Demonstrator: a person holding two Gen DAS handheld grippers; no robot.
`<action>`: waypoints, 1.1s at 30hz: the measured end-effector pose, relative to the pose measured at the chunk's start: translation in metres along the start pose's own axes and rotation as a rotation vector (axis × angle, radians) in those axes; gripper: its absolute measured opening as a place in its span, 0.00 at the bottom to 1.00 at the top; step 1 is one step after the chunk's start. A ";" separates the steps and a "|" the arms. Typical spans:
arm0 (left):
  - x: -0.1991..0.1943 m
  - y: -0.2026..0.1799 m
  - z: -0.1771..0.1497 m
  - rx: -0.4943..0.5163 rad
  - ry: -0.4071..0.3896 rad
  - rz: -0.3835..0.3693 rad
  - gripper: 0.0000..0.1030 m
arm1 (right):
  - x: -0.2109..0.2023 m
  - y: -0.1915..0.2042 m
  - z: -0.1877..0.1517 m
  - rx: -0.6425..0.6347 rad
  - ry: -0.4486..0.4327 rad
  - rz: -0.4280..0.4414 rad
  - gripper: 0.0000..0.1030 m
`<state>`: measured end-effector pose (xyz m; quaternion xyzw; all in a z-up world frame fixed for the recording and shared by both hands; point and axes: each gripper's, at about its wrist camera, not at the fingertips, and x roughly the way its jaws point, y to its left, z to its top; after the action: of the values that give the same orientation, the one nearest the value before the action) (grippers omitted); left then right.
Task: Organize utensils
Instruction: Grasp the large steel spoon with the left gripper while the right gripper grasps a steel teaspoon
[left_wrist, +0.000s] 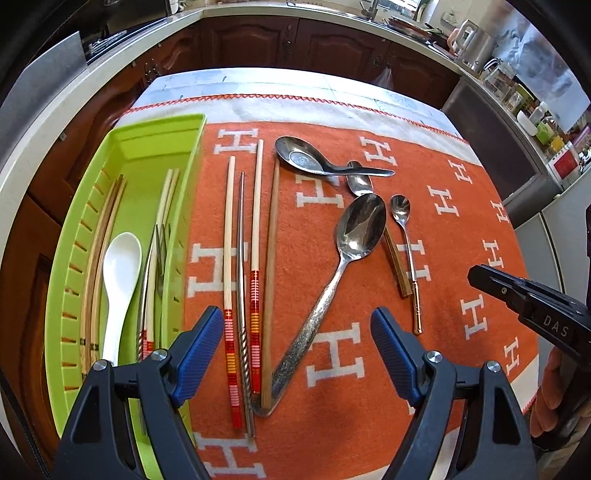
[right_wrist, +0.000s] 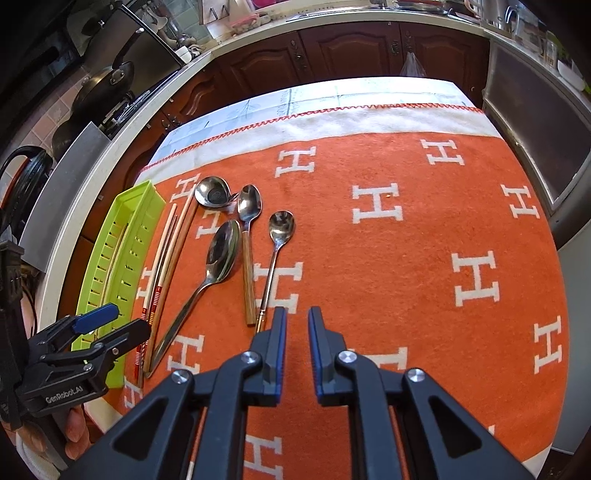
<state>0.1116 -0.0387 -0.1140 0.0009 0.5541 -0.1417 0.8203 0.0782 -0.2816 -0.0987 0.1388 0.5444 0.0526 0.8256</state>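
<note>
Chopsticks (left_wrist: 243, 295) lie between the released left fingers (left_wrist: 199, 350); right fingers (right_wrist: 279, 350) nearly clenched (empty), small spoon (right_wrist: 275, 254) at eleven o'clock; "GenRobot.AI" readable.

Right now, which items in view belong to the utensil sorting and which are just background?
Job:
- lime green slotted plastic tray, already holding a white ceramic spoon
- four loose chopsticks on the cloth
- large patterned steel spoon
- small gold-handled teaspoon
- steel soup spoon

Background:
- orange H-patterned cloth
- steel kettle on the counter
- black pan
</note>
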 end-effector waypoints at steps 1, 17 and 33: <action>0.001 -0.001 0.001 0.004 0.001 -0.002 0.78 | 0.002 -0.001 0.001 0.002 0.006 0.002 0.13; 0.055 -0.025 0.024 0.138 0.069 0.016 0.48 | 0.023 0.007 0.005 -0.015 0.045 0.060 0.13; 0.044 -0.030 0.014 0.073 0.061 -0.033 0.05 | 0.029 0.008 0.001 -0.026 0.051 0.077 0.13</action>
<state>0.1320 -0.0801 -0.1437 0.0263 0.5733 -0.1752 0.7999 0.0911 -0.2674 -0.1222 0.1474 0.5588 0.0949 0.8106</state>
